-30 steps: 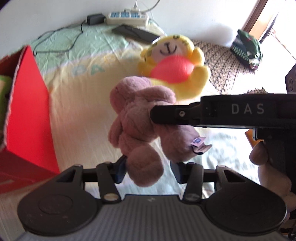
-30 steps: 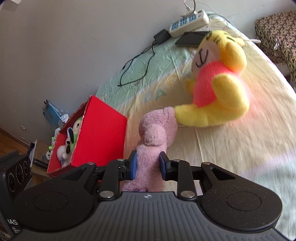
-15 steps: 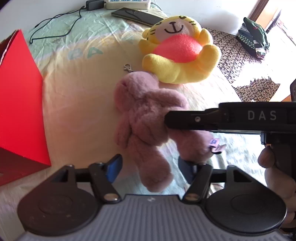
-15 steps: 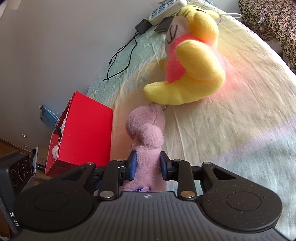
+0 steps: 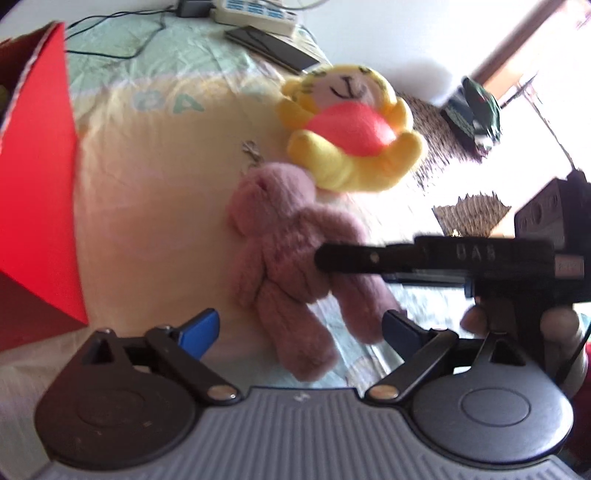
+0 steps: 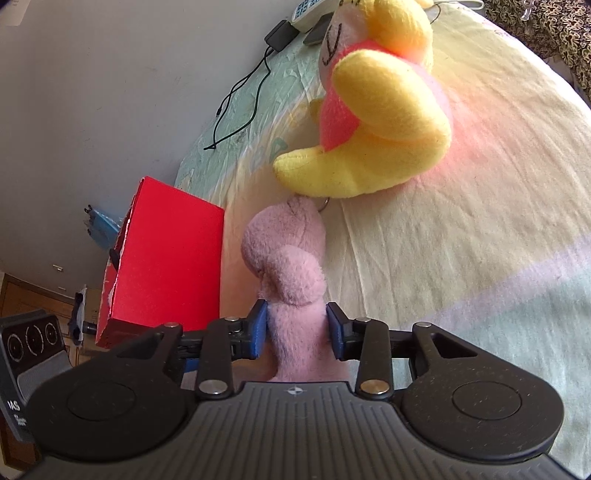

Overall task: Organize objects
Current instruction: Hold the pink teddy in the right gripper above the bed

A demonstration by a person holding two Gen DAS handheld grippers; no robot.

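— The right tongs point(image 6: 295, 330): what are they doing?

— Their blue pads are pressed into both sides of the pink plush bear point(image 6: 291, 280), clamped on its fuzzy body. The bear is soft, with nubby pile, a rounded head and stubby limbs. In the left wrist view the right tongs point(image 5: 321, 258) show as a flat black bar reaching in from the side and sinking into the bear's middle point(image 5: 291, 251).

— And the left tongs point(image 5: 299, 328)?

— Spread wide apart, holding nothing. One leg of the bear hangs between the blue-tipped fingers point(image 5: 199, 326) without touching them.

— Where is the bear?

— Over the bed point(image 6: 443, 240), whose sheet is a thin, creased cotton in pale yellow and mint. Whether the bear rests on the sheet or is lifted off it, I cannot tell. A small metal keyring point(image 5: 253, 151) sits at the top of its head.

— What is around it?

— A yellow plush tiger point(image 5: 351, 125) with a smooth coral-red belly and a stitched smile lies just beyond the bear's head, a foot touching it. To the left stands a red cardboard box point(image 5: 37, 192), flat-sided with sharp corners. At the far end of the bed lie a white power strip point(image 5: 255, 11), a dark flat phone point(image 5: 273, 46) and a thin black cable point(image 6: 240, 99).
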